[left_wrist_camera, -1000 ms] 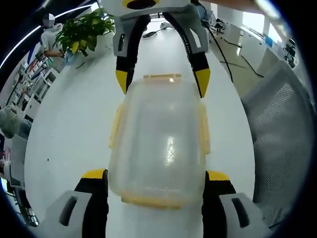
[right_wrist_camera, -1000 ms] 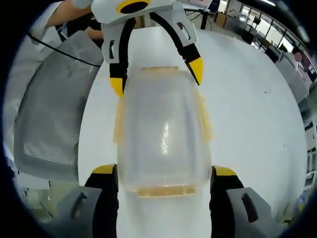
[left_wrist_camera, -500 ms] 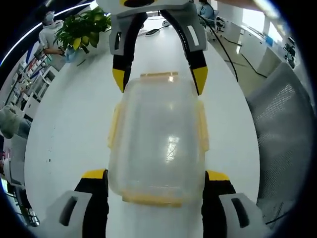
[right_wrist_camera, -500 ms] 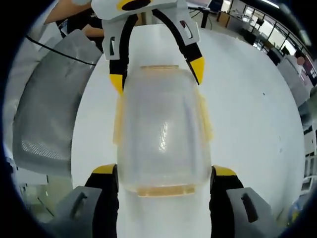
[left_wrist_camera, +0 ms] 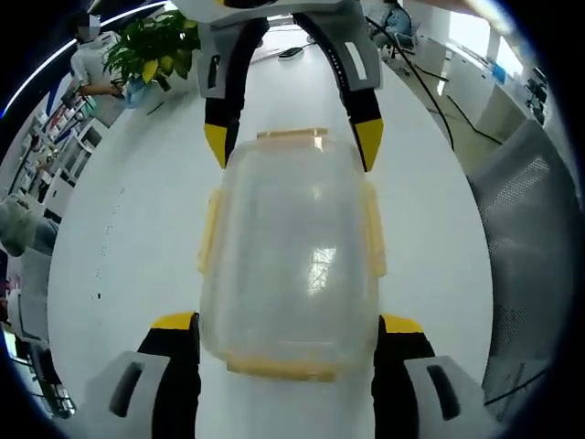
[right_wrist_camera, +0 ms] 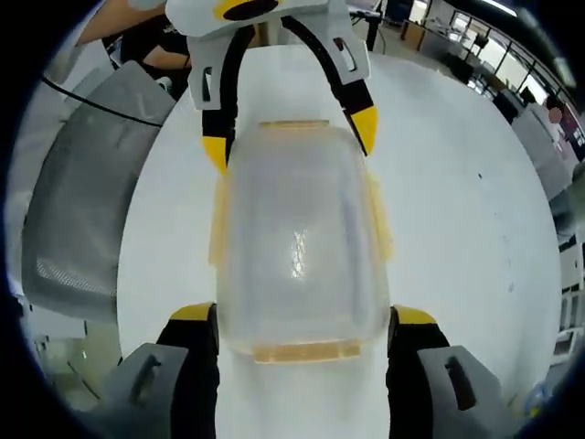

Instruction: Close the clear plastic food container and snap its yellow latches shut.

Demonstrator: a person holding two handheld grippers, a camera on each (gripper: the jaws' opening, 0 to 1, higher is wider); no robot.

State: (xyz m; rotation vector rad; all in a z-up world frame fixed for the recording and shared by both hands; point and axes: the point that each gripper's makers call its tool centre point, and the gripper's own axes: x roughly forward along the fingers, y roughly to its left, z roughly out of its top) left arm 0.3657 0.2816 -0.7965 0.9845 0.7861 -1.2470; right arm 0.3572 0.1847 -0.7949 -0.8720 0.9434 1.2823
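White bench (left_wrist_camera: 128, 229) runs long through an open office; the clear plastic food container (left_wrist_camera: 291, 251) sits on it, lid on top, between the two pairs of tongs facing each other from opposite ends.

Left tongs (left_wrist_camera: 286, 325): jaws spread wide, one either side of the container's near end, close to its walls; contact too fine to tell, no sign of a squeeze. Right tongs (right_wrist_camera: 302, 318): same stance at the other end, spread and straddling. Neither has hold of anything that I can make out.

Yellow latches (left_wrist_camera: 373, 229): side flaps look splayed outward from the walls; the end latch (left_wrist_camera: 279, 368) near the left tongs lies along the rim. Whether any has clicked home is not readable.

Risks, as judged:
- Lid may sit unevenly. Pressing a latch against an unseated lid could leave a gap or bend the flap.
- Container is light and the bench is slick. A one-sided push would likely slide or spin it unless the opposite tongs brace it.
- Jaw tips are hard and narrow. They could skid off a latch edge.

Surroundings: grey mesh chair (left_wrist_camera: 535, 256) just beside the bench edge; potted plant (left_wrist_camera: 151, 50) at the far end; dark cables (left_wrist_camera: 425, 87) trail across the far part of the bench, well apart from the container. A person (left_wrist_camera: 87, 59) stands near the plant. Nothing lies between tongs and latches.
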